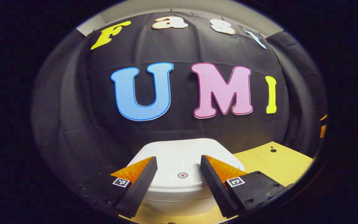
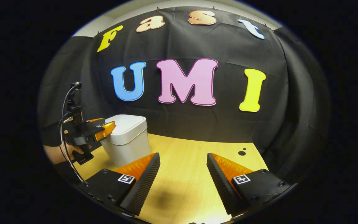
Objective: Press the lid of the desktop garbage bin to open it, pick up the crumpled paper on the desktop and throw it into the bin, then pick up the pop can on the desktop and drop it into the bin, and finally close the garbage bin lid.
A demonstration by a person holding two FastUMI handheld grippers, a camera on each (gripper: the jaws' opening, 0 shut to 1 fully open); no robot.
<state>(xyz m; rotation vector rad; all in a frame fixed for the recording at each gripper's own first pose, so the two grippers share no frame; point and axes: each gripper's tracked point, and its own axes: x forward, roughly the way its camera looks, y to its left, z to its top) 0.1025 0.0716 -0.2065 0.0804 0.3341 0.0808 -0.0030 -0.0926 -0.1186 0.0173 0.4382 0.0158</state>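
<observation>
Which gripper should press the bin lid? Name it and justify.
Left. The left gripper hangs open at the closed white bin, lid button between its fingers. The right gripper hangs open over bare desktop, farther off.

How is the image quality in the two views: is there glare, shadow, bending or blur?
Left gripper view: sharp; fisheye bends the wall; the white bin is brightly lit, with no harsh glare. Right gripper view: the table has a bright glare patch at the bottom edge and a soft shadow between the right tool's fingers; the left tool by the bin looks small near the curved rim.
</observation>
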